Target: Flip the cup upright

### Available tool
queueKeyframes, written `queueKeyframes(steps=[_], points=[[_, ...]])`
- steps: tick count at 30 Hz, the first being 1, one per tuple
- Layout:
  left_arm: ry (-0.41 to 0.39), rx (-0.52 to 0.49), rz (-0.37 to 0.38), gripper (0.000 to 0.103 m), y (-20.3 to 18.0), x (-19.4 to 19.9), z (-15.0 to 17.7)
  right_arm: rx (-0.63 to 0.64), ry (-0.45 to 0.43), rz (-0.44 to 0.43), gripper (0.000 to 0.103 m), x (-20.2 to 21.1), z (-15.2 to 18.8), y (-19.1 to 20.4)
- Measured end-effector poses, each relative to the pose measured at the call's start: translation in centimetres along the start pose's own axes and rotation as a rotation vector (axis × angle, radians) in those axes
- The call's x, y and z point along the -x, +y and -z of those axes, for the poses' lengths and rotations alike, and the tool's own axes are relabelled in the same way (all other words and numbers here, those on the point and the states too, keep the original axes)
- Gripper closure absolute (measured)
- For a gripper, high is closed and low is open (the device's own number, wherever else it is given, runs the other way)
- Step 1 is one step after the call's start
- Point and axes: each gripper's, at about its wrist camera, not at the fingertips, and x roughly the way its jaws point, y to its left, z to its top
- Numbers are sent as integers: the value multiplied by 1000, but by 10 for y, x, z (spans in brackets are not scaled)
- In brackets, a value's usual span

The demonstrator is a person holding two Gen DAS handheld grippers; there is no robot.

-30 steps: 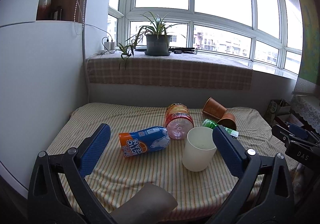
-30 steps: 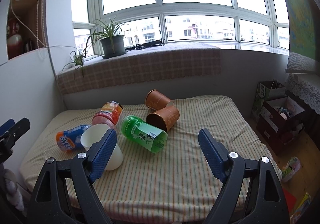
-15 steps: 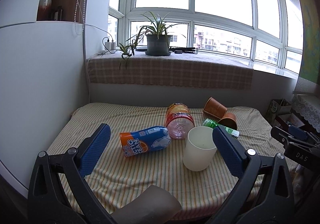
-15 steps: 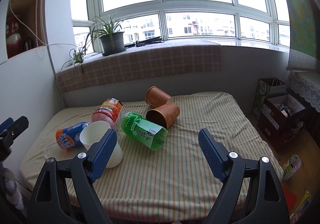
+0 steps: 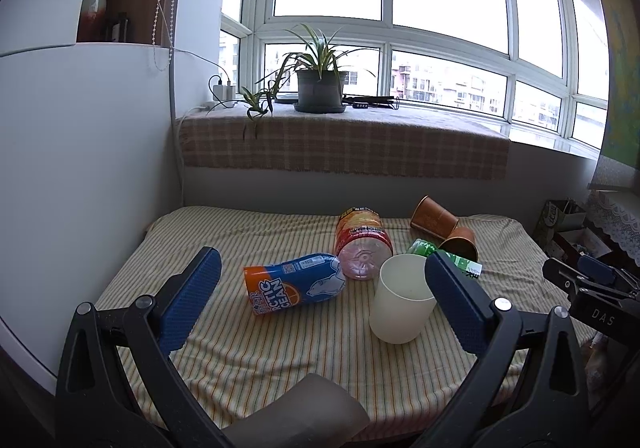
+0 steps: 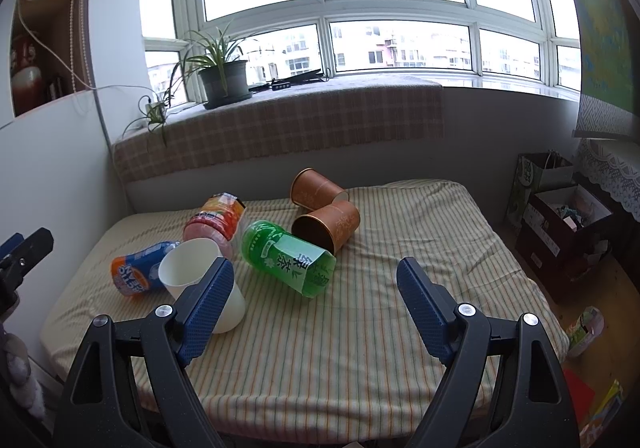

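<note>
Cream-white plastic, the cup [image 5: 402, 298] stands upright with its mouth open to the ceiling, on the striped cloth covering the worktop [image 5: 248, 360]. It sits just in front of the red bottle [image 5: 362, 242] and just right of the blue and orange bottle [image 5: 296, 284], both lying on their sides. Behind it a green bottle [image 6: 288, 258] lies flat too, touching one of two copper-coloured cups [image 6: 328, 226] that are tipped over near the back.

The left gripper [image 5: 320, 300] hovers above the near edge with its jaws spread wide and nothing between them; its right blue pad overlaps the cup's rim in that view. The right gripper [image 6: 316, 306] is likewise spread and empty, over the bare stretch of cloth right of the cup. A potted plant [image 5: 320, 87] sits on the windowsill behind.
</note>
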Motion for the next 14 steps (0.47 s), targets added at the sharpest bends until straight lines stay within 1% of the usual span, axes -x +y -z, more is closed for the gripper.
queueKeyframes(steps=[7, 14], points=[[-2, 4, -7, 0, 3, 1, -2, 1, 0, 0, 19, 0, 0, 0], [-7, -14, -13, 0, 0, 1, -3, 3, 5, -5, 19, -2, 1, 1]])
